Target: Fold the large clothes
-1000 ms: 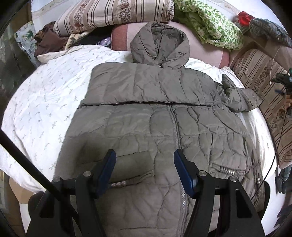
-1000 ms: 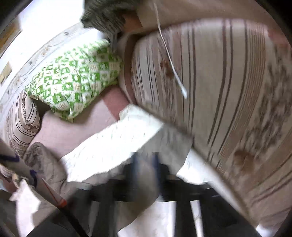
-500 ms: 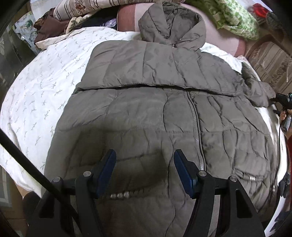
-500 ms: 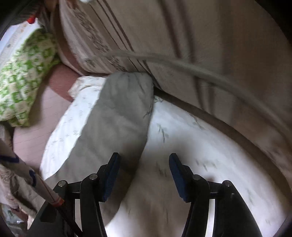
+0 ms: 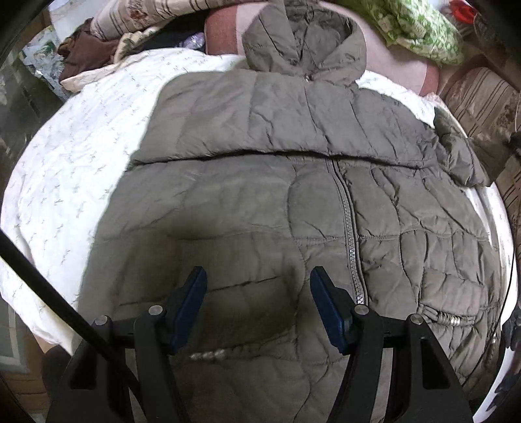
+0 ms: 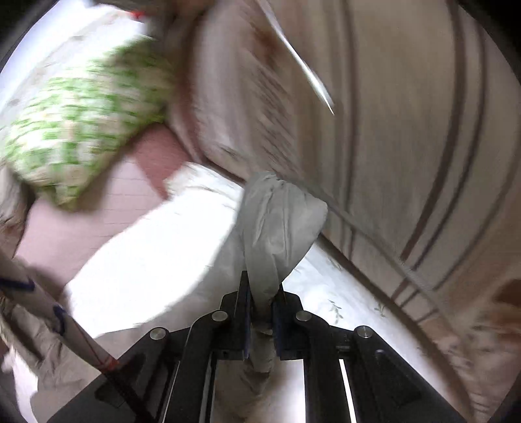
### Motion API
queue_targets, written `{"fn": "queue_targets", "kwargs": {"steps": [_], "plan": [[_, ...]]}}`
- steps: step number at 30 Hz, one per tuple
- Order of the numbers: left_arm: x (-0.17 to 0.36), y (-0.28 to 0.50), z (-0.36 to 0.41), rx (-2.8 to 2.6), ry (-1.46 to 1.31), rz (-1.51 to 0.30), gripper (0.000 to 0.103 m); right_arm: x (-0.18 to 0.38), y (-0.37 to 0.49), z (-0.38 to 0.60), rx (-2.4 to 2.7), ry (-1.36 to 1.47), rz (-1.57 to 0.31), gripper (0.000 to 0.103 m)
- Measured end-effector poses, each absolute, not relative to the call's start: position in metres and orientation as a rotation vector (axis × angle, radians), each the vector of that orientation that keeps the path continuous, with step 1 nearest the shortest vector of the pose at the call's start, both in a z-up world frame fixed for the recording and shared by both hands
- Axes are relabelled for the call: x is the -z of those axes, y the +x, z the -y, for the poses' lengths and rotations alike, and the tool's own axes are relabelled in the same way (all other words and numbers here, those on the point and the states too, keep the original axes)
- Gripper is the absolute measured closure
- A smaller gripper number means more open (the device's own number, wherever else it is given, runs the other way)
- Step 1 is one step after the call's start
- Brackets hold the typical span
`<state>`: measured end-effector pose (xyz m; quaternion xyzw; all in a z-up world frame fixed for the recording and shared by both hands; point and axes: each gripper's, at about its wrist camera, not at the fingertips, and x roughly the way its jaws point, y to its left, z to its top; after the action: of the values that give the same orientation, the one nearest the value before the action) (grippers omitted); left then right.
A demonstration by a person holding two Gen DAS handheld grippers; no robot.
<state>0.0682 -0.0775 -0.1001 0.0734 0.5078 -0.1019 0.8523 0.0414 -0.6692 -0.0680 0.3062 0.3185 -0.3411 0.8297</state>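
A large grey-olive quilted hooded jacket [image 5: 260, 195] lies front up on the white patterned bed sheet [image 5: 81, 156], hood toward the far pillows, its left sleeve folded across the chest. My left gripper [image 5: 257, 302] is open and empty, hovering over the jacket's lower left front near a pocket zip. My right gripper [image 6: 262, 293] is shut on the jacket's right sleeve cuff [image 6: 280, 227], which bunches up between the fingers beside the striped cushion. That sleeve [image 5: 456, 153] shows at the jacket's right edge in the left wrist view.
Striped pillows [image 5: 146, 13], a green patterned quilt [image 5: 423, 29] and a pink blanket [image 5: 407, 71] lie at the head of the bed. A striped cushion [image 6: 390, 130] flanks the right edge. Dark clothes [image 5: 84, 48] are piled at far left.
My right gripper was open beside the sleeve cuff; it has shut on the cuff and lifted it. My left gripper has drifted slightly over the jacket, still open.
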Motion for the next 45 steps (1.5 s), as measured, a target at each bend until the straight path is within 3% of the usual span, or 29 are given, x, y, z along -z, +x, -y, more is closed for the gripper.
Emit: {"fn": "queue_targets", "kwargs": {"steps": [8,15,24,32,34,39,41,45], "plan": [[0.067,0.041,0.034,0.171,0.120,-0.949,0.038,-0.065,0.051,0.528,0.474,0.471,-0.551,0.092],[0.051,0.026,-0.013,0.130,0.040,-0.899,0.038,-0.098,0.100,0.367,0.192,0.343,-0.582,0.092],[0.056,0.031,-0.074,0.036,-0.029,-0.872,0.038,-0.029,0.173,0.182,-0.075,0.203,-0.764,0.093],[0.070,0.049,-0.107,-0.004,-0.080,-0.898,0.038,0.069,0.223,0.113,-0.120,0.096,-0.940,0.092],[0.072,0.052,-0.110,-0.011,-0.090,-0.905,0.038,0.087,0.226,0.106,-0.132,0.084,-0.979,0.087],[0.064,0.058,-0.106,0.006,-0.098,-0.895,0.038,0.084,0.212,0.111,-0.206,0.117,-0.989,0.060],[0.057,0.064,-0.099,0.028,-0.091,-0.881,0.038,0.071,0.197,0.121,-0.246,0.141,-0.966,0.055],[0.046,0.088,-0.078,0.093,-0.064,-0.867,0.038,0.053,0.173,0.151,-0.214,0.153,-0.926,0.055]]}}
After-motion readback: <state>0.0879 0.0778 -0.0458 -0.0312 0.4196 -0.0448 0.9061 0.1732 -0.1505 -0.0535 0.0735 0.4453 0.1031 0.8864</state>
